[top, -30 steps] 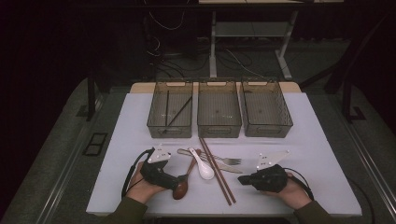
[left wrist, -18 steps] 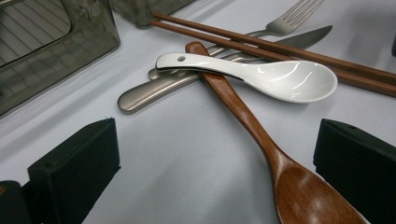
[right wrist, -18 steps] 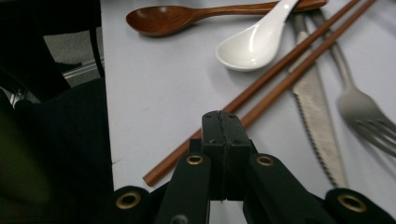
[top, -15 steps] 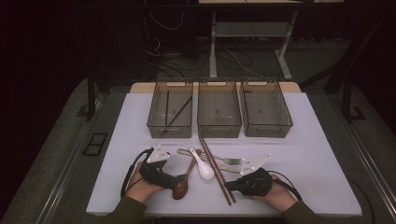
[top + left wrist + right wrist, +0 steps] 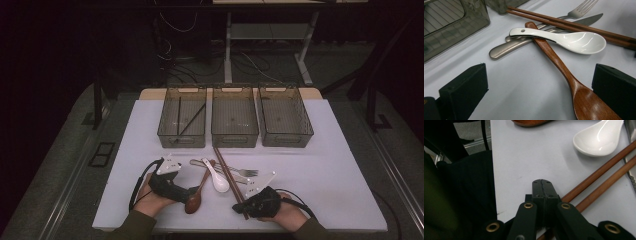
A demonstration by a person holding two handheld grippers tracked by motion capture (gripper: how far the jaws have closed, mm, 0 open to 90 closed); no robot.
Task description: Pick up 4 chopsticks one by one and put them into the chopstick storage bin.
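Step in hand, as judged: picking up the chopsticks (image 5: 231, 179), which lie on the bench (image 5: 340, 170) between the hands. The right gripper (image 5: 541, 185) has its jaws pressed together, empty, at their near ends; open them first, then straddle both sticks. The left gripper (image 5: 536, 85) has wide jaws around the wooden spoon (image 5: 564, 75). No readable writing.

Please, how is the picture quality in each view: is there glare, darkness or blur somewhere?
High view: dim, the room behind the table almost black. Left gripper view: sharp, with glare on the white spoon and wooden spoon. Right gripper view: the left side dark and blurred, the white spoon bowl glossy.
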